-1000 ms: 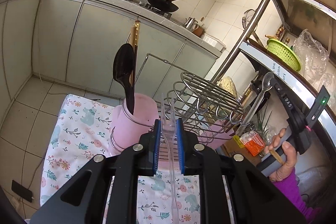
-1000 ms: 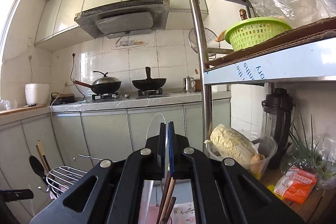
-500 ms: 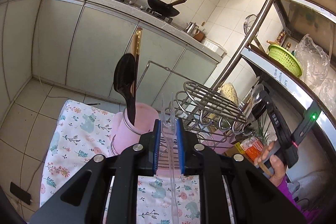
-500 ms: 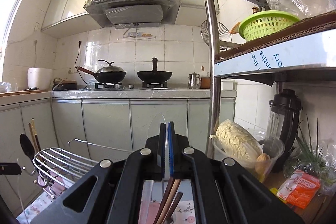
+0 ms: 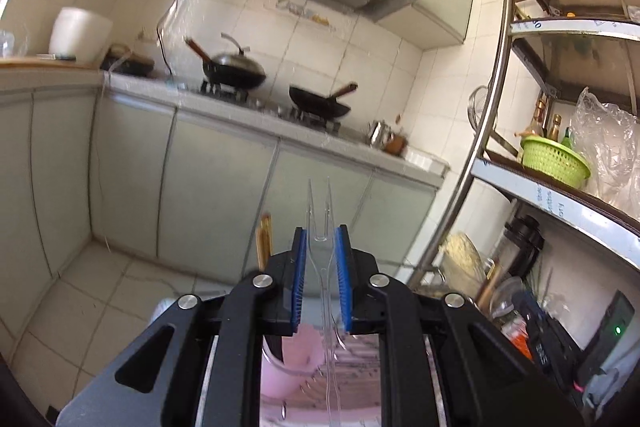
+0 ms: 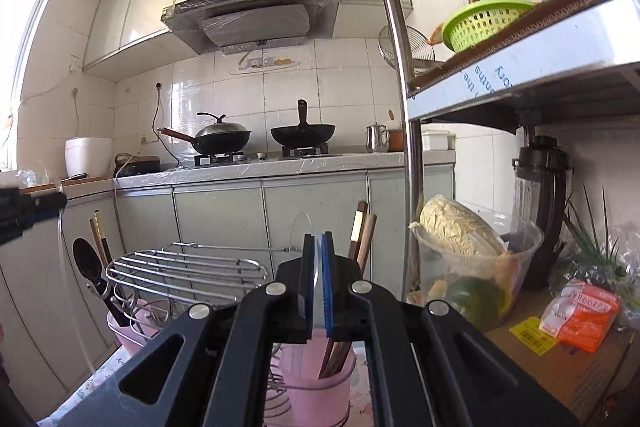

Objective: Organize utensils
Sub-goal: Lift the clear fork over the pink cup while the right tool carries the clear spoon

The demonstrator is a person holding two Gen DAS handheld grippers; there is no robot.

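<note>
My left gripper (image 5: 321, 233) is shut on a clear plastic fork (image 5: 319, 205), tines pointing up past the pads, handle hanging down through the jaws. Under it sit a pink cup (image 5: 292, 359) and upright chopsticks (image 5: 264, 241). My right gripper (image 6: 318, 241) is shut on a clear plastic spoon (image 6: 301, 227), whose bowl rises above the pads. Right below stands a pink cup (image 6: 316, 383) holding brown chopsticks (image 6: 362, 233). A wire rack (image 6: 188, 269) joins it to another pink cup (image 6: 128, 331) with a black spoon (image 6: 86, 267). The left gripper (image 6: 28, 205) shows at the right wrist view's left edge.
A metal shelf post (image 6: 412, 187) stands close on the right, with a green basket (image 6: 480, 21), a blender (image 6: 540, 195), a tub of cabbage (image 6: 460, 231) and an orange packet (image 6: 580, 311). Behind is a counter (image 6: 260, 167) with two woks. A floral cloth (image 6: 100, 375) covers the table.
The left gripper has risen and tilted up with the fork, so its view now shows the wall rather than the cups. The right gripper has sunk closer to the chopstick cup.
</note>
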